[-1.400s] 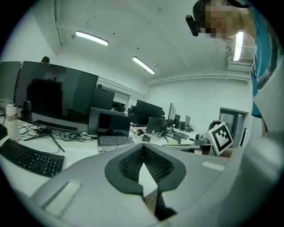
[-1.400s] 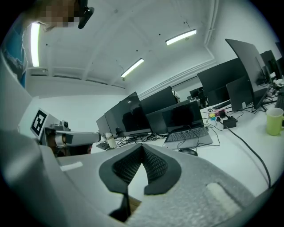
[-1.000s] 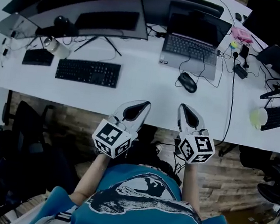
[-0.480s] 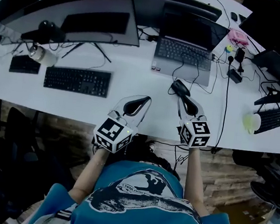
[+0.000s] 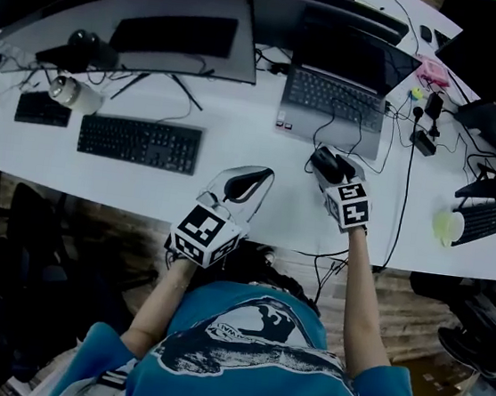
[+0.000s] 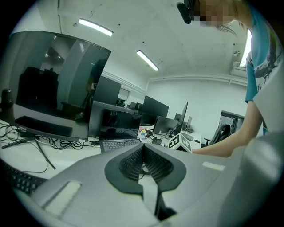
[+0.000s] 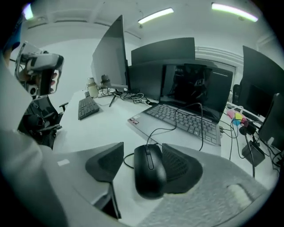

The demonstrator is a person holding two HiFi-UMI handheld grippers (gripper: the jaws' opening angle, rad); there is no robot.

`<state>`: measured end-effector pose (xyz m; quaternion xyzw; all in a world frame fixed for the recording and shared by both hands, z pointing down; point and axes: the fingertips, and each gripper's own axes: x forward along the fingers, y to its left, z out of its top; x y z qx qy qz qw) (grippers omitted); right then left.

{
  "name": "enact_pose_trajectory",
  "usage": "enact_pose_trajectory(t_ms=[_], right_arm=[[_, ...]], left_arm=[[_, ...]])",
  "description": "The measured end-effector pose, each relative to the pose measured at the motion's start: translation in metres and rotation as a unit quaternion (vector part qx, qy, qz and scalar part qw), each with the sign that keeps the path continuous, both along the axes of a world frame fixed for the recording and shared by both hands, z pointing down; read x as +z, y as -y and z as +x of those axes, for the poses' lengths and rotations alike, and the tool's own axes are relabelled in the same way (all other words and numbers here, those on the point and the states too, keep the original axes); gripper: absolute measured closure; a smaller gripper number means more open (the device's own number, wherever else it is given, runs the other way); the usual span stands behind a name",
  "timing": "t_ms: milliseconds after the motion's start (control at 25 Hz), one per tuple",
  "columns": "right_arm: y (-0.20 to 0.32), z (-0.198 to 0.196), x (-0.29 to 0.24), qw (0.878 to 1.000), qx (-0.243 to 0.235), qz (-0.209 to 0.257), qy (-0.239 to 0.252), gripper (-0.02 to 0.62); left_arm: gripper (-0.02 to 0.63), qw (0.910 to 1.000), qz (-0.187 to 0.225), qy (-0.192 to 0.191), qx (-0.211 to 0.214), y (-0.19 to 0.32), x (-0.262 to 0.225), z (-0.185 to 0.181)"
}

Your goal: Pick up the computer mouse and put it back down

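Two grippers over the white desk (image 5: 237, 138), left gripper (image 5: 263, 178) pressed together, empty, right gripper (image 7: 143, 153) with jaws just spreading astride the computer mouse (image 7: 150, 173) lying before the laptop (image 7: 186, 119), one pad seemingly touching it.

Your white counter (image 5: 248, 125) carries an open grey laptop (image 5: 333, 104). The black computer mouse (image 5: 326, 164) lies flat just before the laptop's front edge, and its cable trails over the keys. To your left lie a long black keyboard (image 5: 139, 142) and, further out, a small keyboard (image 5: 43, 108). A pale green cup (image 5: 449, 228) stands far right.
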<state>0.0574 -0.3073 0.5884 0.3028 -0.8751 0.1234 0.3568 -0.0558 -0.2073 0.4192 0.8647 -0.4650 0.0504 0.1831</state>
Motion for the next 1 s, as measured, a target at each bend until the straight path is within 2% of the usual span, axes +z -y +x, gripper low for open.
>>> enact_pose_trajectory(t_ms=[200, 480, 720, 1000], right_arm=[[0.008, 0.003, 0.033, 0.998, -0.013, -0.03, -0.045, 0.287], [0.014, 0.011, 0.057, 0.996, 0.0, -0.07, -0.055, 0.272], [0.014, 0.011, 0.057, 0.997, 0.007, -0.067, -0.038, 0.274], [0.003, 0.013, 0.04, 0.998, 0.028, -0.059, 0.005, 0.279]], left_arm=[[0.594, 1.0, -0.008, 0.0, 0.001, -0.001, 0.005, -0.006], [0.594, 0.9999, -0.013, 0.001, -0.003, 0.005, 0.008, -0.011], [0.594, 0.9998, -0.017, 0.002, -0.003, 0.007, 0.012, -0.012], [0.594, 0.9998, -0.02, 0.008, 0.003, 0.005, 0.013, -0.01]])
